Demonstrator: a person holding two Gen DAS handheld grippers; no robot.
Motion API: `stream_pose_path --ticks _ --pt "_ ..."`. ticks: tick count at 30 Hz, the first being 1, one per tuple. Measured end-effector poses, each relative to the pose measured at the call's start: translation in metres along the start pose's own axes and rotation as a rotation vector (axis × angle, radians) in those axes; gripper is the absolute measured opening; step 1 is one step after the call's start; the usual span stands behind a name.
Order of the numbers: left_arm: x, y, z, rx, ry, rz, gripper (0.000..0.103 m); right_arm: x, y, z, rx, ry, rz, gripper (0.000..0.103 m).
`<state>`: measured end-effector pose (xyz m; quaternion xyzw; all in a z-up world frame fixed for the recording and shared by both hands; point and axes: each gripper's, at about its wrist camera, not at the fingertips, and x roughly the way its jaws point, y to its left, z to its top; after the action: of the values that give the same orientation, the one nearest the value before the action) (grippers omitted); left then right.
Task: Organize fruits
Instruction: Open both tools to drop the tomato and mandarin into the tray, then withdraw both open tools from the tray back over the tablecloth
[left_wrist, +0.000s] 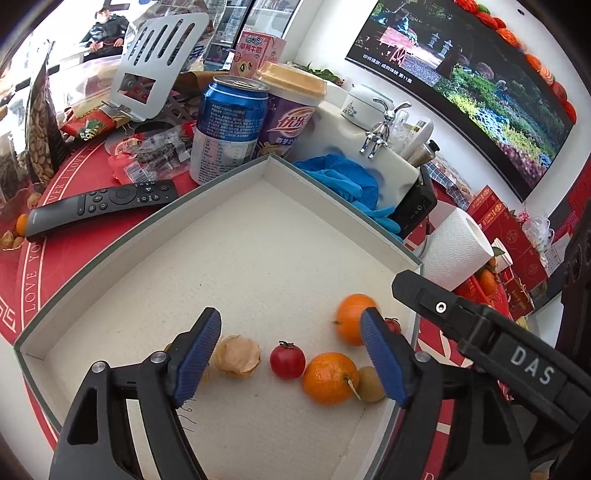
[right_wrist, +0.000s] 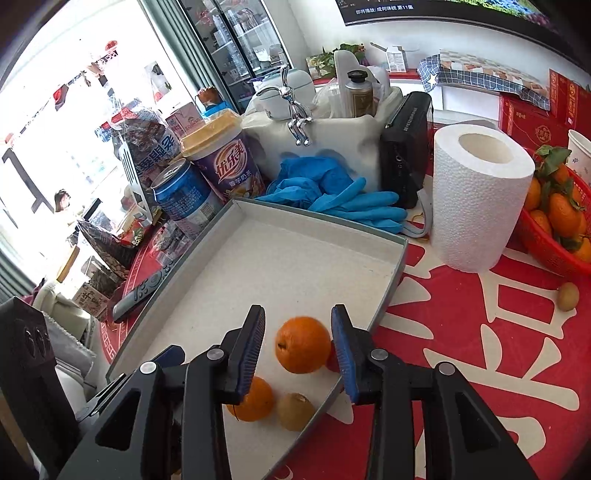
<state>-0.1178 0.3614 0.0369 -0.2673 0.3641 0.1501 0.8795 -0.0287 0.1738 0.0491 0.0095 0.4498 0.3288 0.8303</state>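
A shallow white cardboard tray (left_wrist: 155, 236) holds the fruit near its front corner. In the left wrist view a papery husk fruit (left_wrist: 236, 356), a red cherry tomato (left_wrist: 287, 360), an orange (left_wrist: 330, 378) and a kiwi (left_wrist: 371, 384) lie in a row. My left gripper (left_wrist: 290, 354) hangs open over that row, touching none of it. A second orange (left_wrist: 352, 317) and a small tomato (left_wrist: 392, 325) lie further back. In the right wrist view that orange (right_wrist: 303, 345) rests on the tray floor between the spread pads of my right gripper (right_wrist: 299, 350), which is open.
A loose kiwi (right_wrist: 568, 295) lies on the red tablecloth beside a red basket (right_wrist: 546, 251) of tangerines. A paper roll (right_wrist: 480, 195), blue gloves (right_wrist: 332, 199), a blue can (left_wrist: 229, 133), a purple cup (left_wrist: 291, 110) and a remote (left_wrist: 99, 206) crowd the tray's far sides.
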Motion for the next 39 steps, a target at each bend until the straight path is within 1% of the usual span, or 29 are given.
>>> stream_pose_path --ticks 1,2,3,5,7,10,11,14,17,21,25,28,30,31,33,34,35,39 --pt "-0.001 -0.001 0.000 0.003 -0.009 0.008 0.082 -0.004 0.000 0.000 -0.009 -0.016 -0.007 0.069" --pt "-0.002 -0.003 0.000 0.012 -0.017 0.015 0.082 -0.009 0.000 0.000 -0.014 -0.037 -0.013 0.086" --pt "-0.003 -0.005 0.000 0.024 -0.024 0.018 0.082 -0.013 0.000 0.000 -0.017 -0.054 -0.018 0.095" --pt "-0.005 -0.011 -0.002 0.051 -0.039 0.019 0.083 -0.021 -0.005 0.000 -0.005 -0.074 -0.040 0.101" --pt "-0.008 -0.018 -0.004 0.076 -0.050 0.005 0.083 -0.031 -0.016 -0.001 0.031 -0.087 -0.085 0.102" --pt "-0.014 -0.029 -0.007 0.120 -0.069 -0.026 0.083 -0.047 -0.045 -0.010 0.101 -0.094 -0.159 0.102" --pt "-0.016 -0.033 -0.008 0.136 -0.079 -0.035 0.083 -0.053 -0.056 -0.014 0.117 -0.094 -0.198 0.102" --pt "-0.021 -0.047 -0.013 0.182 -0.099 -0.060 0.084 -0.064 -0.094 -0.028 0.160 -0.069 -0.356 0.102" --pt "-0.023 -0.060 -0.019 0.219 -0.098 -0.093 0.084 -0.074 -0.139 -0.039 0.221 -0.054 -0.472 0.102" --pt "-0.020 -0.079 -0.031 0.289 -0.083 -0.110 0.084 -0.082 -0.189 -0.043 0.294 -0.049 -0.561 0.102" --pt "-0.015 -0.092 -0.042 0.347 -0.064 -0.110 0.084 -0.083 -0.216 -0.036 0.297 -0.073 -0.617 0.101" --pt "-0.013 -0.098 -0.047 0.373 -0.058 -0.104 0.084 -0.078 -0.226 -0.029 0.278 -0.085 -0.651 0.101" --pt "-0.010 -0.101 -0.048 0.382 -0.050 -0.104 0.084 -0.073 -0.229 -0.025 0.249 -0.084 -0.659 0.100" --pt "-0.009 -0.101 -0.049 0.384 -0.044 -0.104 0.084 -0.069 -0.228 -0.024 0.231 -0.076 -0.673 0.097" --pt "-0.007 -0.102 -0.050 0.388 -0.035 -0.104 0.084 -0.060 -0.228 -0.025 0.214 -0.032 -0.669 0.060" --pt "-0.006 -0.102 -0.051 0.390 -0.031 -0.105 0.084 -0.057 -0.229 -0.028 0.223 -0.016 -0.633 0.059" --pt "-0.006 -0.103 -0.052 0.394 -0.031 -0.104 0.084 -0.059 -0.226 -0.033 0.240 -0.031 -0.609 0.058" --pt "-0.006 -0.106 -0.055 0.411 -0.026 -0.104 0.084 -0.065 -0.208 -0.048 0.220 -0.008 -0.564 0.058"
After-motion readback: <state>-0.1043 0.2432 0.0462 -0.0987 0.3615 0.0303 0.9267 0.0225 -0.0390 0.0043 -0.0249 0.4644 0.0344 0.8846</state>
